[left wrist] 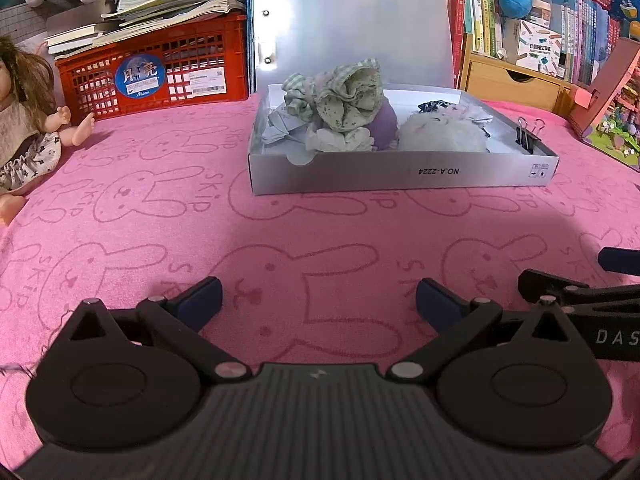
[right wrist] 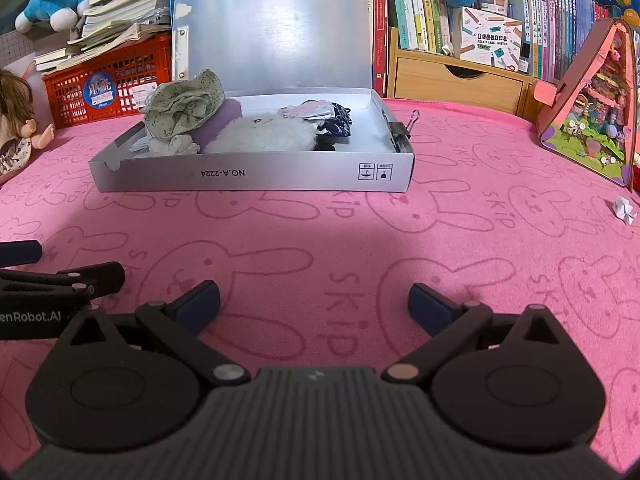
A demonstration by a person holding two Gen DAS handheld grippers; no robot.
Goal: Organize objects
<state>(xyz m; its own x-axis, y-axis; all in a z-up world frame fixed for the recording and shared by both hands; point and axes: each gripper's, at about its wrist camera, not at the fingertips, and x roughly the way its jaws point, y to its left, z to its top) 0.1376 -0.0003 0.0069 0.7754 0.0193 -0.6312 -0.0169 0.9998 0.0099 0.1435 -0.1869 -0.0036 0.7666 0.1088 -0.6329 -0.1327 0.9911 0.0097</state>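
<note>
A silver box point(left wrist: 400, 178) point(right wrist: 252, 176) with its lid raised stands on the pink rabbit-print cloth. Inside lie green patterned cloths point(left wrist: 348, 100) point(right wrist: 182, 106), a purple item point(left wrist: 386, 126), a white fluffy toy point(left wrist: 442, 134) point(right wrist: 264, 134) and dark patterned fabric point(right wrist: 338, 124). A black binder clip point(left wrist: 528, 136) point(right wrist: 402, 128) sits on the box's right wall. My left gripper point(left wrist: 319, 300) is open and empty, low over the cloth in front of the box. My right gripper point(right wrist: 314, 304) is open and empty beside it, to the right.
A doll point(left wrist: 24, 136) point(right wrist: 16, 128) sits at the left. A red crate point(left wrist: 156, 72) point(right wrist: 108, 84) under stacked books stands behind it. A pink toy house point(right wrist: 588, 108) stands at the right, with a small white folded paper point(right wrist: 625, 209) in front. Bookshelves and a wooden drawer point(right wrist: 456, 76) line the back.
</note>
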